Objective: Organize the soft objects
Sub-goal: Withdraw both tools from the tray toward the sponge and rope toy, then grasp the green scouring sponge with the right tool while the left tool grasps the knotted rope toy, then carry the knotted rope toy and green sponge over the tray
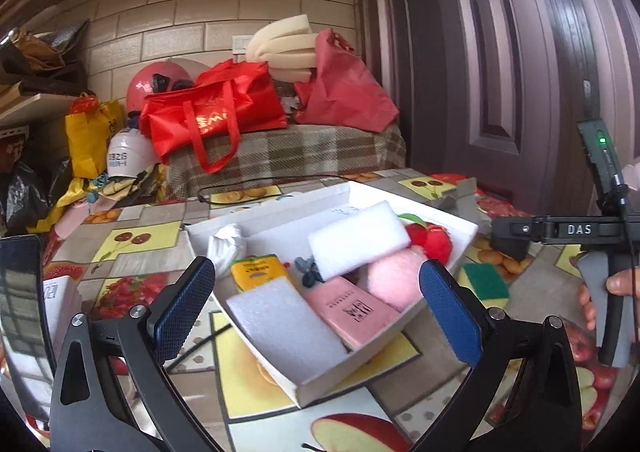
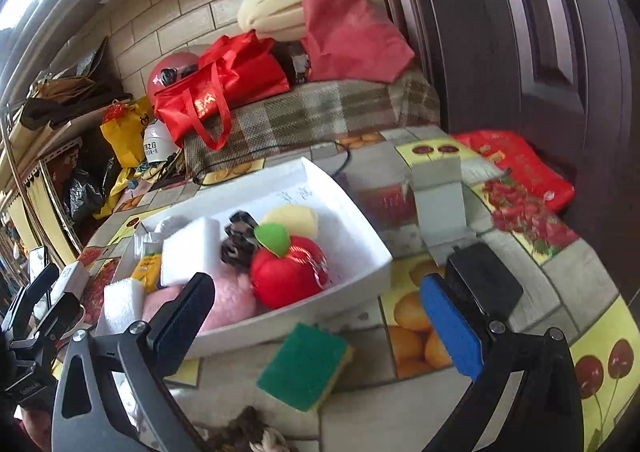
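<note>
Shallow white cardboard tray (image 2: 362,252) on fruit-print tablecloth (image 2: 416,404): already loaded with red plush apple (image 2: 288,276), pink fluffy pad (image 1: 394,278), white foam blocks (image 1: 358,240), pink flat packet (image 1: 352,310), yellow-wrapped sponge (image 1: 258,270).
Outstanding: green-and-yellow scouring sponge (image 2: 306,366), loose on cloth just beside tray's near wall; frayed brown-and-white scrap (image 2: 248,432) at lower edge.
Right gripper (image 2: 320,322): spread wide, empty, angled down over sponge.
Left gripper (image 1: 316,304): spread, empty, facing tray.
</note>
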`<state>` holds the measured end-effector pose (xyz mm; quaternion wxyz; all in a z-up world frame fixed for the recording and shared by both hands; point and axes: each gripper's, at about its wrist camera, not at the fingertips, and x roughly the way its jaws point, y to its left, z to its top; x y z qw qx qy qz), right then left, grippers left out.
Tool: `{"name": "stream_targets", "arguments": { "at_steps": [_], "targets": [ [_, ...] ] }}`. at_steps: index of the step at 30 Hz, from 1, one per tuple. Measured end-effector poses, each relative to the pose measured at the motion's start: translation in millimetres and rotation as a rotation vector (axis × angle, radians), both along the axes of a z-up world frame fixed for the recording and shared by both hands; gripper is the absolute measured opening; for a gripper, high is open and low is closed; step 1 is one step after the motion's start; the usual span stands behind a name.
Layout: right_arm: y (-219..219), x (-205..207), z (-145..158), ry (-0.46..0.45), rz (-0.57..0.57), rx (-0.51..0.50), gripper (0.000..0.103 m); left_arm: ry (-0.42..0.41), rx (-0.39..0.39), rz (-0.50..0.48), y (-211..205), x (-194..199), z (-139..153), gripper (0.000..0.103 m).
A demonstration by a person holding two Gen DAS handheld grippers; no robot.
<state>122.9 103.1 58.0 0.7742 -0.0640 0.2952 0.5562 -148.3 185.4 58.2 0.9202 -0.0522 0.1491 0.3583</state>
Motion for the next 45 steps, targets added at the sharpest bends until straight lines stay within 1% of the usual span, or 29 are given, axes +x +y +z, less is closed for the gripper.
{"name": "stream_targets", "arguments": {
  "at_steps": [1,5,8,11,12,13,14,17,21,22,24,25,26,27,29,30,31,32,34,36,38,40,43,45],
  "targets": [
    [-1.3,1.8,-4.9,0.009,0.012,-0.020,0.103,0.022,-0.009,-0.037,-4.9,5.4,-1.0,0.103],
    [5.3,-11.2,-21.6,-0.025,0.073,-0.105,0.103,0.105,-0.016,-0.155,-26.5,25.3,-4.5,0.103],
    [20.8,-26.2,-27.8,-0.047,0.110,-0.165,0.103,0.130,-0.022,-0.207,-38.3,30.9,-5.0,0.103],
    [39.5,-39.7,-31.8,-0.110,0.110,-0.244,0.101,0.159,-0.023,-0.245,-46.9,36.3,-6.4,0.103],
    [44.8,-43.0,-34.9,-0.129,0.110,-0.277,0.096,0.171,-0.022,-0.259,-49.3,37.9,-7.2,0.103],
    [49.1,-44.2,-39.0,-0.132,0.120,-0.311,0.073,0.187,-0.021,-0.277,-52.0,40.5,-8.2,0.103],
    [51.2,-44.4,-43.0,-0.120,0.132,-0.341,0.044,0.207,-0.021,-0.295,-55.5,44.5,-9.6,0.103],
    [35.5,-35.1,-38.2,-0.112,0.108,-0.309,0.043,0.298,-0.010,-0.338,-64.6,60.8,-17.0,0.103],
    [-0.8,1.9,-40.1,-0.026,-0.002,-0.288,0.043,0.429,-0.027,-0.389,-75.3,89.0,-32.0,0.103],
    [-10.8,11.9,-40.1,-0.015,-0.033,-0.281,0.043,0.453,-0.041,-0.394,-75.7,96.9,-35.5,0.103],
    [-24.9,25.2,-40.6,0.036,-0.060,-0.253,0.043,0.496,-0.085,-0.396,-73.5,112.5,-42.8,0.103],
    [-30.0,30.4,-40.9,0.065,-0.066,-0.234,0.043,0.522,-0.113,-0.396,-71.5,120.3,-48.0,0.100],
    [-33.1,33.2,-41.0,0.086,-0.067,-0.220,0.043,0.553,-0.134,-0.391,-69.8,127.5,-53.4,0.094],
    [-33.3,33.2,-41.0,0.094,-0.066,-0.216,0.043,0.551,-0.155,-0.389,-67.6,130.5,-55.0,0.094],
    [-33.6,30.7,-40.5,0.089,-0.063,-0.216,0.043,0.534,-0.192,-0.391,-63.1,131.3,-55.8,0.077],
    [-33.5,29.1,-40.3,0.087,-0.057,-0.216,0.043,0.525,-0.202,-0.403,-62.8,130.7,-55.3,0.066],
    [-33.4,28.0,-40.0,0.085,-0.053,-0.215,0.043,0.515,-0.201,-0.402,-62.8,129.9,-53.5,0.044],
    [-32.5,27.8,-39.6,0.084,-0.050,-0.214,0.044,0.515,-0.185,-0.385,-64.2,129.4,-52.0,0.042],
    [-31.8,27.1,-38.4,0.082,-0.050,-0.205,0.044,0.498,-0.129,-0.372,-72.0,125.5,-46.5,0.040],
    [-35.9,26.7,-34.8,0.074,-0.058,-0.178,0.043,0.444,-0.063,-0.361,-81.3,115.2,-37.6,0.040],
    [-42.3,24.5,-30.4,0.059,-0.067,-0.139,0.043,0.371,-0.045,-0.340,-86.3,100.6,-28.4,0.040],
    [-50.7,16.9,-25.8,0.038,-0.070,-0.098,0.044,0.280,-0.018,-0.290,-88.4,82.0,-18.4,0.040],
    [-65.9,-2.6,-17.2,-0.013,-0.062,-0.031,0.044,0.130,0.018,-0.169,-86.1,49.2,-6.1,0.040],
    [-75.5,-17.7,-10.5,-0.056,-0.049,0.020,0.044,0.065,0.010,-0.094,-79.7,30.1,-2.2,0.040]
  ]
}}
